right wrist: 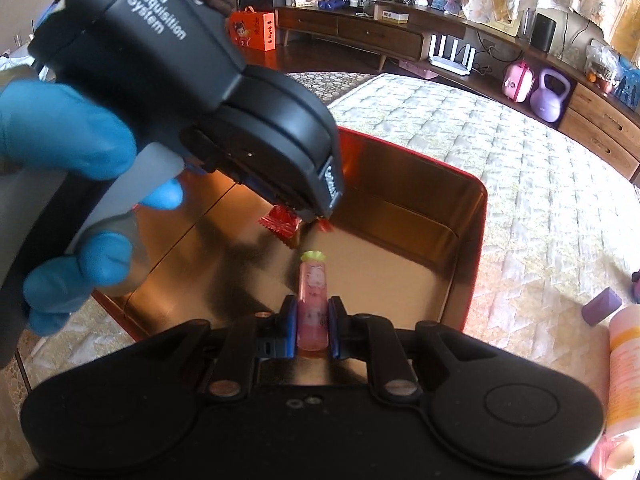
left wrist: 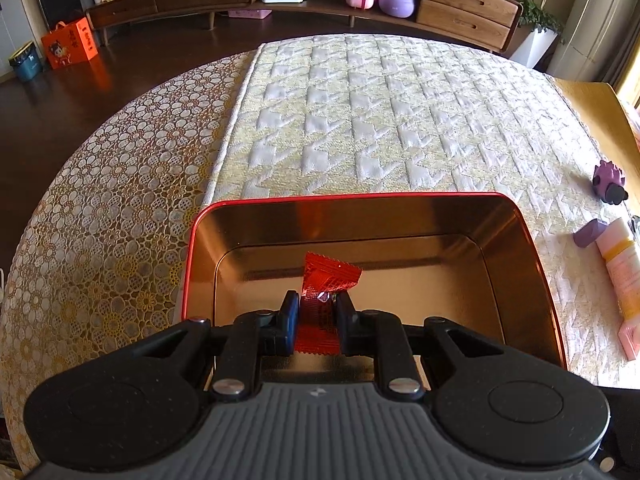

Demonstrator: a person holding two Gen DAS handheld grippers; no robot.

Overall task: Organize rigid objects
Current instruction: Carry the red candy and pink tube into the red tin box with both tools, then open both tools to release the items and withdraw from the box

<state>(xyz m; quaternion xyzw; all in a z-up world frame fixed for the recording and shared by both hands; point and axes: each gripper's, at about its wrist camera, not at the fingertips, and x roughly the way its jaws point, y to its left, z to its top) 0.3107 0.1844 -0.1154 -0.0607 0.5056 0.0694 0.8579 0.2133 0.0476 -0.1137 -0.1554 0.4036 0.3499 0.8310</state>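
A red tin box (left wrist: pixel 532 248) with a shiny gold inside stands open on the quilted cloth; it also shows in the right wrist view (right wrist: pixel 476 216). My left gripper (left wrist: pixel 317 304) is shut on a red foil packet (left wrist: pixel 328 276) and holds it inside the box, above its floor. In the right wrist view the left gripper (right wrist: pixel 316 216) hangs over the box with the packet (right wrist: pixel 280 220). My right gripper (right wrist: pixel 313 308) is shut on a small pink tube (right wrist: pixel 313 300) with a green cap, held over the box's near side.
To the right of the box lie a purple block (left wrist: pixel 590 232), a pink and orange tube (left wrist: pixel 622 272) and a purple toy (left wrist: pixel 608 184). The block (right wrist: pixel 602 306) and the tube (right wrist: pixel 624 368) also show in the right wrist view. A lace cloth (left wrist: pixel 112 208) covers the table's left part.
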